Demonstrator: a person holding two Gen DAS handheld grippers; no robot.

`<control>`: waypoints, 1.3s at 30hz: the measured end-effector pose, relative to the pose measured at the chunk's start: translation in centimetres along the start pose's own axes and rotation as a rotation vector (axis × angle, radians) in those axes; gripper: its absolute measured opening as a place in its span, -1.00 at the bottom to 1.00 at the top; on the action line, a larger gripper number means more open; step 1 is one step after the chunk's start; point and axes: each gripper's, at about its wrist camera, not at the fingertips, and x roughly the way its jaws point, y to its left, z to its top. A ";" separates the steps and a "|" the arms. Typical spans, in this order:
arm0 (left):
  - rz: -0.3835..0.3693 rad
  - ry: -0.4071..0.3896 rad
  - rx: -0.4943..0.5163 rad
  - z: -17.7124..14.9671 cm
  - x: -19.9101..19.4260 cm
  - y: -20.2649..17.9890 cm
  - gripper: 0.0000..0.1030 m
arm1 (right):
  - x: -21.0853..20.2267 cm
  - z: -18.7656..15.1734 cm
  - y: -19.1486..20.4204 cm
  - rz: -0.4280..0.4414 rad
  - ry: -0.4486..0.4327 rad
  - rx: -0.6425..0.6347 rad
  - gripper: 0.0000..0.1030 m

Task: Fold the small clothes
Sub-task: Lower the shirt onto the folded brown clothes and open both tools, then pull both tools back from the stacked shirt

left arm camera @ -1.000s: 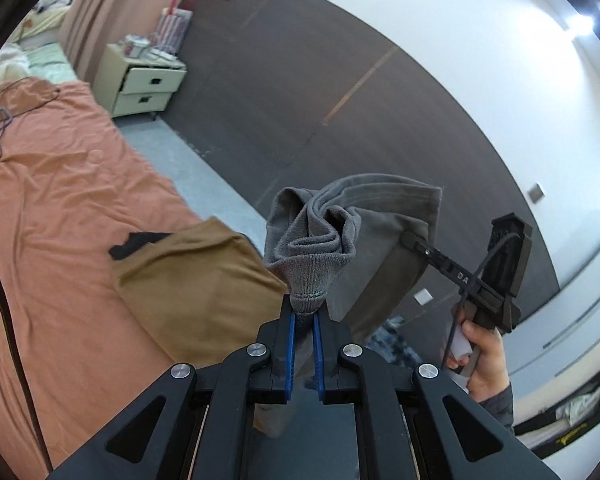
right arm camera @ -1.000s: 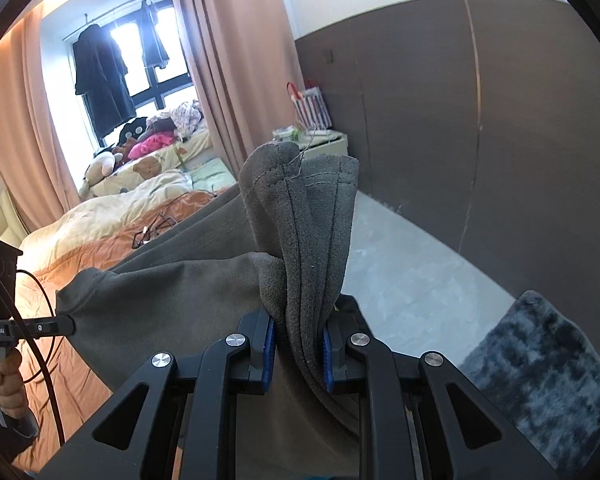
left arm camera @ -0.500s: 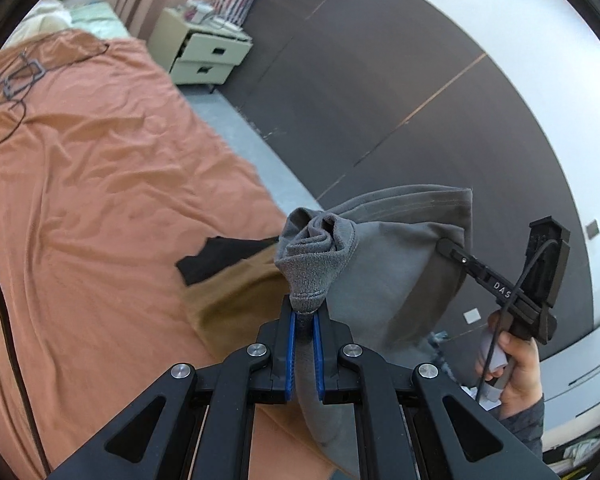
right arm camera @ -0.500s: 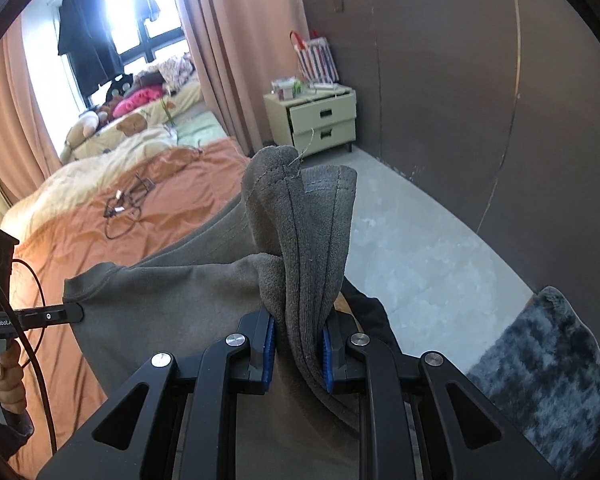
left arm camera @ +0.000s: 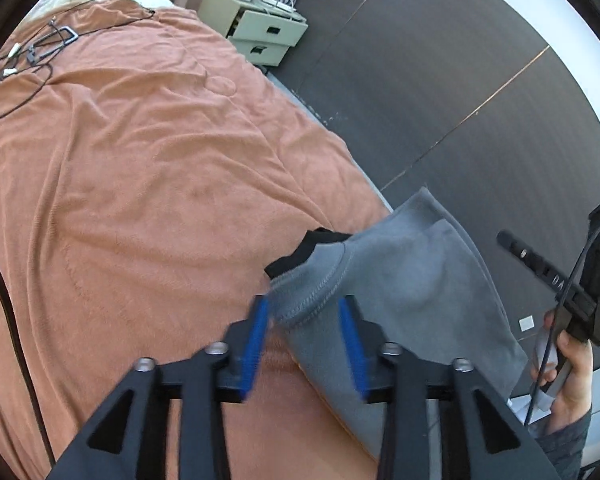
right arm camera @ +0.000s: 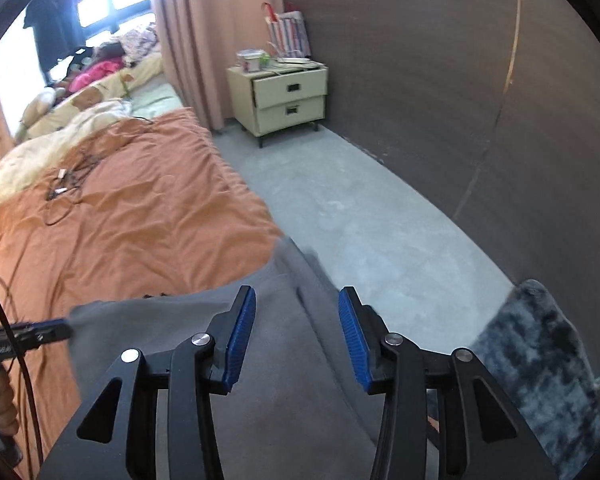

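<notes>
You had both tongs clamped on bunched corners of the grey garment (left arm camera: 412, 280) a moment earlier, holding it up in the air; by this moment both sets of jaws had just been opening and the cloth was down on the bed (left arm camera: 148, 168). Your left tongs (left arm camera: 306, 336) stood partly open with the stitched grey hem lying loose between the blue pads (left arm camera: 256, 340), not pinched. Your right tongs (right arm camera: 296, 332) were likewise partly open over flat grey fabric, nothing gripped.

The garment lay at the bed's near corner, toward 4 o'clock in the left view, spread over the orange cover and draped on top of a black item (left arm camera: 300, 252) peeking out at its 10 o'clock edge. I judge that you had laid it out and released it, so the folding itself was yet to come, and the part hanging near the bed's edge could slide.

Writing: the other tongs' arm in the left view showed the letters "DA" (left arm camera: 556, 280); the lettering on the arm in the right view was too blurred to read.
</notes>
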 end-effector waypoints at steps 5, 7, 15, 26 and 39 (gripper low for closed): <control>0.054 0.075 -0.007 -0.2 3.1 0.8 -0.16 | 4.7 -1.7 -1.0 -0.072 0.178 -0.010 -0.31; 0.079 0.078 -0.010 -0.4 3.6 1.4 -0.15 | 4.8 -1.5 -1.5 -0.161 0.162 -0.023 -0.39; 0.113 0.060 0.008 -1.1 1.5 0.9 -0.11 | 0.8 -2.0 -4.2 -0.294 0.128 -0.014 -0.39; 0.082 0.073 0.049 -3.8 -0.8 -2.0 -0.11 | -11.5 -9.9 -7.3 -0.017 0.022 -0.001 -0.38; 0.068 0.125 0.126 -8.2 0.1 -4.5 0.01 | -10.9 -15.9 -14.2 -0.119 0.058 0.152 -0.39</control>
